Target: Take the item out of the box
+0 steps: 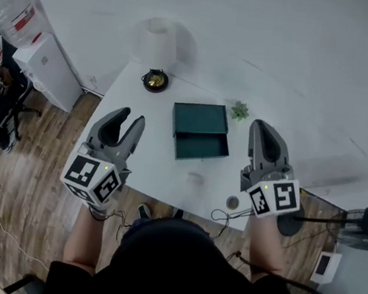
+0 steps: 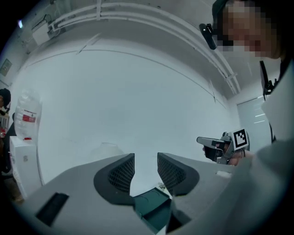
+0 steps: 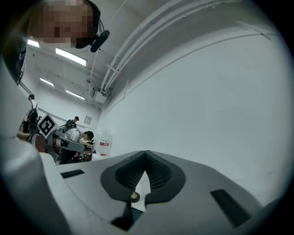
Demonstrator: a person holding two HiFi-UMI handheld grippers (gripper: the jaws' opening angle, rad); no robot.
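The box (image 1: 200, 131) lies open in the middle of the white counter (image 1: 140, 154), well in from every edge. Bare counter shows to its left and in front of it, and a plant (image 1: 240, 110) stands just beside its far right corner. A dish (image 1: 155, 80) and a lamp (image 1: 158, 40) stand near the far left edge, apart from the box. Both grippers are raised level over the counter's near side, one on either side of the box and touching nothing. The left gripper (image 1: 131, 118) is released, its jaws apart with nothing between them. The right gripper (image 1: 262, 125) is clenched tip to tip on nothing. The box's inside is dark, and whether an item lies in it cannot be told. A pale blur (image 1: 195, 176) and a small round thing (image 1: 232, 201) by the near edge are too faint to name. In the left gripper view the jaws cut off part of the box.
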